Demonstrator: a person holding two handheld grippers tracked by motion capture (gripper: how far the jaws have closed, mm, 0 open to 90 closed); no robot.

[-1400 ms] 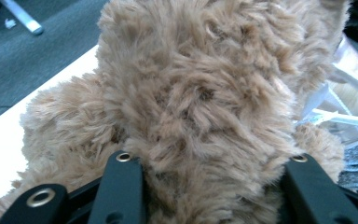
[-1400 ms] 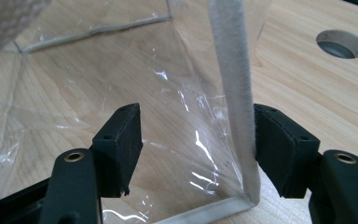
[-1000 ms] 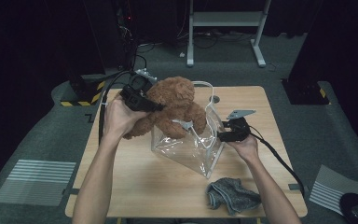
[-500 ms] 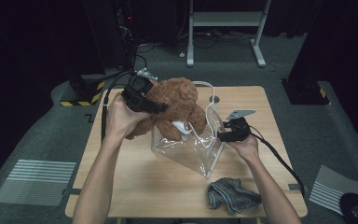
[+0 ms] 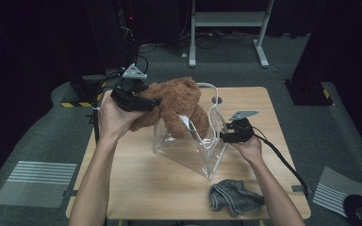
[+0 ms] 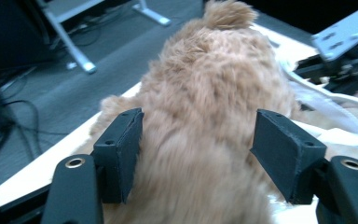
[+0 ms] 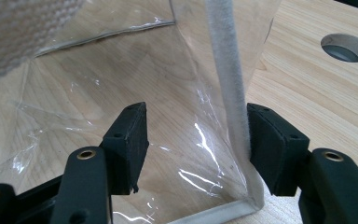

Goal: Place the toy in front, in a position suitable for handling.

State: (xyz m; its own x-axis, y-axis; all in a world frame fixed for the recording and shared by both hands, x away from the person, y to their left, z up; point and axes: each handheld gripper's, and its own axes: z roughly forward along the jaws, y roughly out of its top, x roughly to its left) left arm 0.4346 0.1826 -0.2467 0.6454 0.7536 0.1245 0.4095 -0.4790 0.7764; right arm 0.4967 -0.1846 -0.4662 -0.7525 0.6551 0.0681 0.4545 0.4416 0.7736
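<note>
Your high view sits above your side of the counter, looking forward and down from far enough to take in its whole top and the floor beyond. Your left gripper view rides the left tongs and looks level along them, very close on the bear, with the right tongs farther off. Your right gripper view looks down along the right tongs, close on the bag; both gripper views share the bear and bag with the high view.

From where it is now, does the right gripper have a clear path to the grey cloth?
Probably yes: the grey cloth lies bare near the table's front edge, with open wood between it and the right gripper, though the clear bag's edge sits between its jaws.
</note>
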